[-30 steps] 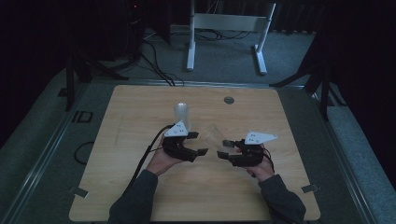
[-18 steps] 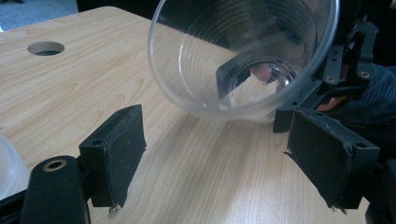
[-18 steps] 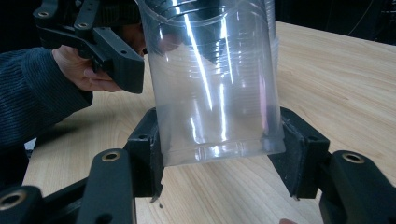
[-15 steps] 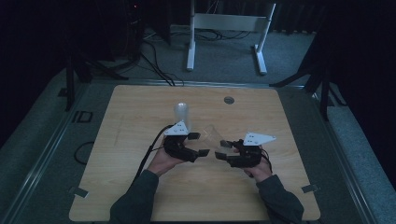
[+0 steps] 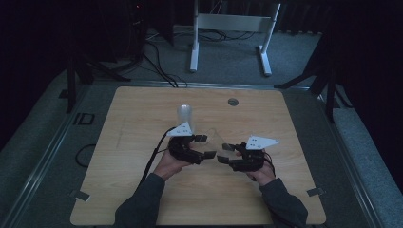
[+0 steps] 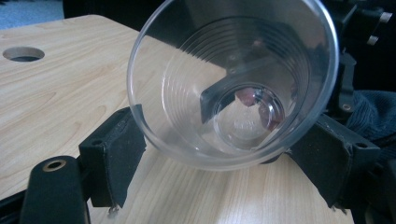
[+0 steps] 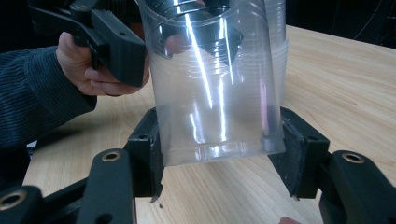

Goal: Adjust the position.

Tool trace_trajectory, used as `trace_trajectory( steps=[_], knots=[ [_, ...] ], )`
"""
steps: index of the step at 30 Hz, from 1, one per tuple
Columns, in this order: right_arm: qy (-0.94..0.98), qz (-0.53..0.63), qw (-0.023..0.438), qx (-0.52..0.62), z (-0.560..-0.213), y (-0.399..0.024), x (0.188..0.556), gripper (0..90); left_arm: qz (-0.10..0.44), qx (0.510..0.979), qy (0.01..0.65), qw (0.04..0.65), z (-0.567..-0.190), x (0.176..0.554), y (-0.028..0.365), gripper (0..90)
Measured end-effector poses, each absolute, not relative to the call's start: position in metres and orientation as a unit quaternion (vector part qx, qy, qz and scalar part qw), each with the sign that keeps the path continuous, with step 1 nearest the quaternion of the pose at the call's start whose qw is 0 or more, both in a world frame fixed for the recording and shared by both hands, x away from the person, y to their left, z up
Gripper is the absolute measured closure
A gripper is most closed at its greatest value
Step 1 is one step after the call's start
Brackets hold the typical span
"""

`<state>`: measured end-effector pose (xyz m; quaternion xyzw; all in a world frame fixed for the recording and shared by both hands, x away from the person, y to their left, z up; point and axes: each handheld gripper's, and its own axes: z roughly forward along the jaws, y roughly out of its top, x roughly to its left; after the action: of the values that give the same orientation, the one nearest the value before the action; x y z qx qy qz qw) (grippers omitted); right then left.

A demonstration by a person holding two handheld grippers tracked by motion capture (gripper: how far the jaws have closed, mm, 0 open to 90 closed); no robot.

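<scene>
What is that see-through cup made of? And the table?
The cup looks like thin clear plastic: glossy, ridged with fine rings, and the jaw and table show straight through it. The table looks like pale wood or a wood-look top, matt, with visible grain lines.

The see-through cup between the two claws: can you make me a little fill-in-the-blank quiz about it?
The cup is made of clear ____.
The right claw is shut on the cup near its ____, not its rim.
The table under it has a top of pale ____.
Missing words: plastic; base; wood.
</scene>
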<state>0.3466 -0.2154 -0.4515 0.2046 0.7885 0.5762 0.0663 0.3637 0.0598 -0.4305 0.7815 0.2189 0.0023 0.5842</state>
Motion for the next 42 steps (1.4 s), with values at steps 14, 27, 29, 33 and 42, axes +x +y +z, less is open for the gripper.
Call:
trace_trajectory(
  steps=[14,27,29,33,42],
  knots=[
    [0.789,0.576,0.062,0.202,-0.4550,-0.2127,0.3465,41.8,-0.007,0.763,0.224,0.606,-0.4327,0.3647,0.0548,20.0],
    [0.796,0.567,0.063,0.203,-0.4549,-0.2107,0.3472,41.3,-0.002,0.758,0.224,0.612,-0.4357,0.3626,0.0566,23.7],
    [0.797,0.566,0.064,0.202,-0.4544,-0.2101,0.3471,40.5,-0.001,0.758,0.223,0.613,-0.4355,0.3622,0.0565,24.2],
    [0.798,0.564,0.065,0.201,-0.4544,-0.2095,0.3470,40.1,-0.001,0.760,0.219,0.612,-0.4352,0.3615,0.0560,24.9],
    [0.799,0.562,0.068,0.204,-0.4545,-0.2106,0.3469,41.5,-0.001,0.758,0.217,0.615,-0.4355,0.3607,0.0535,27.2]
  ],
)
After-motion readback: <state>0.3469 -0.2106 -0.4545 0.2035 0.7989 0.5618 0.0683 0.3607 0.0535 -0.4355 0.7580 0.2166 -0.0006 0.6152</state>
